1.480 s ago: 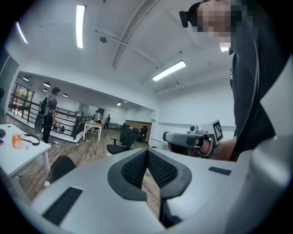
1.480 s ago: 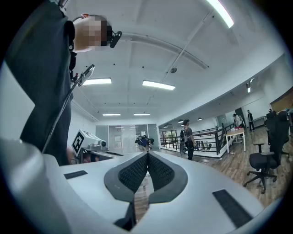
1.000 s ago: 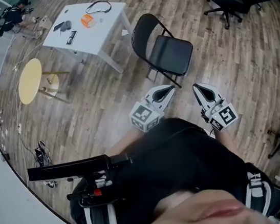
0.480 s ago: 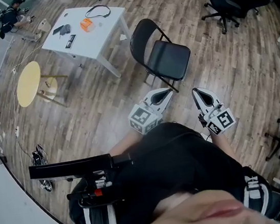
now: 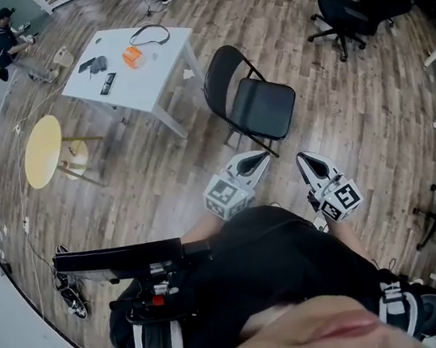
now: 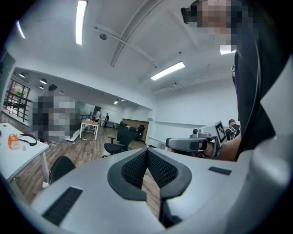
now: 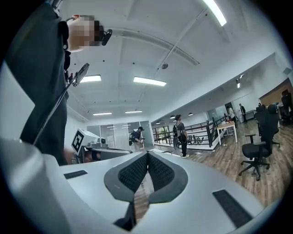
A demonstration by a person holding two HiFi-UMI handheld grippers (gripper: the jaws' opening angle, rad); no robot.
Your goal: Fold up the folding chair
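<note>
Head view: on the wood floor [image 5: 162, 177], just right of the white bench [image 5: 148, 78], the black folding chair [image 5: 261, 107] stands open. Nearer, the left gripper [image 5: 262, 156] and right gripper [image 5: 303, 159] are closed, empty. Its frame looks stiff and probably light; backrest top and seat front seem the best holds.

white table [image 5: 150, 66], yellow stool [image 5: 42, 151], black office chair [image 5: 340, 9]

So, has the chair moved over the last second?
No. The chair stands just as close to the table corner as before; the whole view merely shifted.
</note>
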